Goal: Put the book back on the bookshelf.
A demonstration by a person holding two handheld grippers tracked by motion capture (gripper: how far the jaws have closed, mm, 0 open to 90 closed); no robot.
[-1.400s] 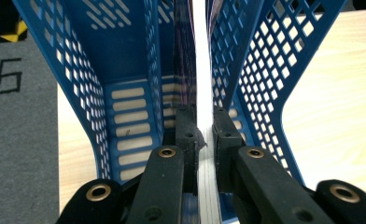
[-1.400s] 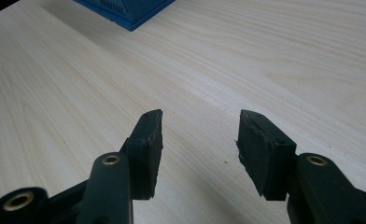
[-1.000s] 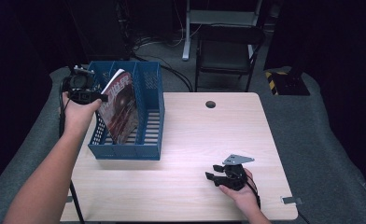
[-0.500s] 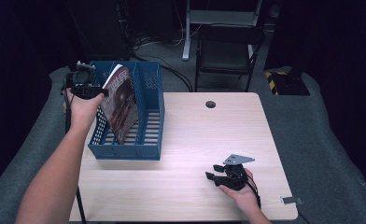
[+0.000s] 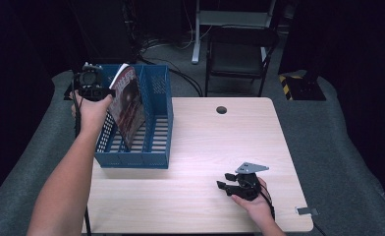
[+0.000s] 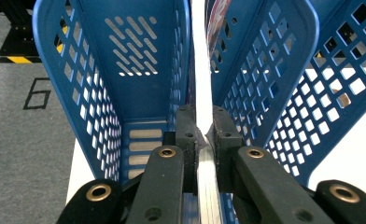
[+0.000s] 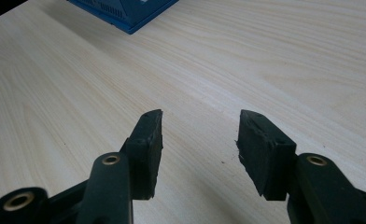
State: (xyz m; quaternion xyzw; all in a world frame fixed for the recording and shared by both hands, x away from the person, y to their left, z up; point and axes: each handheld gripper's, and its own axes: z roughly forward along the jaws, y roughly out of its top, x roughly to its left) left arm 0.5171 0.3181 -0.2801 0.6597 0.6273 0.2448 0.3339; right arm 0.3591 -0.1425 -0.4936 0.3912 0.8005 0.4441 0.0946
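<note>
In the high view we saw the left gripper (image 5: 103, 92) raised over the far left corner of the wooden table (image 5: 200, 147), clamped on the upper edge of a magazine (image 5: 129, 105) with a dark reddish cover; the magazine stood tilted inside the blue file rack (image 5: 153, 147), its lower edge down between the slats of the rack's floor and its top leaning toward the person's left hand (image 5: 90, 110); the rack sat at the left of the table, near its far edge; the right gripper (image 5: 225, 187) rested low on the table near the front right, well apart from the rack, with its grey three-cornered plate (image 5: 251, 167) on top and its jaws pointing left, and we could see nothing between them. In the left gripper view we looked along the two black jaws, which pressed from either side on the thin white edge of the magazine (image 6: 200, 93); the magazine ran straight ahead between two perforated blue walls of the rack (image 6: 125, 56), with grey carpet (image 6: 22, 130) off to the left. In the right gripper view the jaws stood apart with bare wood grain of the table (image 7: 265, 56) showing between the pads (image 7: 148, 140); they held nothing; a corner of the blue rack (image 7: 130, 14) lay at the top of that view.
</note>
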